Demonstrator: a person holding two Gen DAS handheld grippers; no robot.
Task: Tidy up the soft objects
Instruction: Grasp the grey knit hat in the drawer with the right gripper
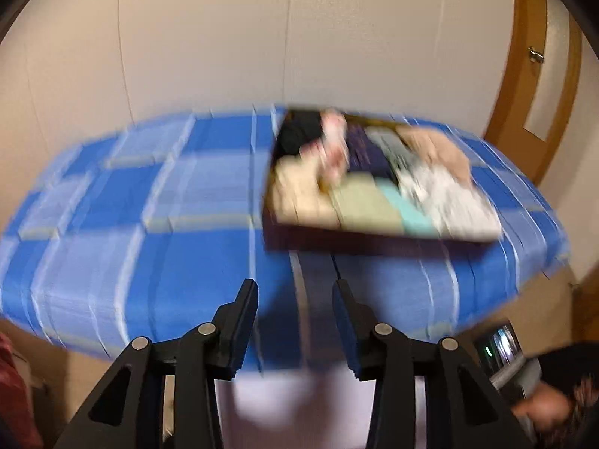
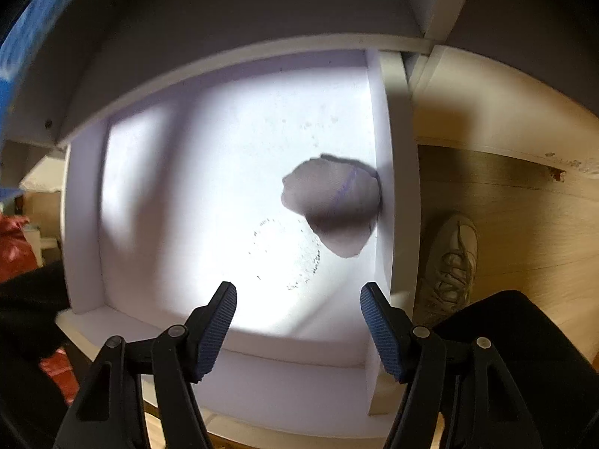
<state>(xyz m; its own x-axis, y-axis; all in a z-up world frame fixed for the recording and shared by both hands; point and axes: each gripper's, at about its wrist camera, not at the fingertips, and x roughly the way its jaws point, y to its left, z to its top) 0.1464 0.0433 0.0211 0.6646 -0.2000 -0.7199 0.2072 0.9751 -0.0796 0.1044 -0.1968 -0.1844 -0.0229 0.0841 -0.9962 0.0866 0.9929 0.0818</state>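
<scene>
1 pale sock (image 2: 331, 205) is seen lying in a white drawer (image 2: 86, 217), in the right wrist view. It is rolled into a loose bundle, a thin purple stripe is visible across it, and it is pressed against the drawer's right wall. The rest of the drawer floor is brightly lit and marked with small dark specks. The right tool (image 2: 298, 305) is held above the drawer's near edge with its jaws spread wide and nothing between them; it is well apart from the sock. To the right of the drawer, a wooden floor (image 2: 524, 202) and a light sneaker (image 2: 455, 258) are shown. Red fabric (image 2: 15, 247) is seen at the left edge.

In the left wrist view, which is blurred, a dark tray (image 1: 337, 245) is shown resting on a blue checked counter (image 1: 149, 202). The tray is packed with folded soft items (image 1: 374, 183) in beige, black, purple, teal, white and pink; single pieces cannot be told apart. The left tool (image 1: 295, 292) is held near the counter's front edge, short of the tray, with its jaws parted and nothing gripped. A pale wall (image 1: 262, 37) is seen behind the counter, and a wooden door frame (image 1: 524, 86) at the right.
</scene>
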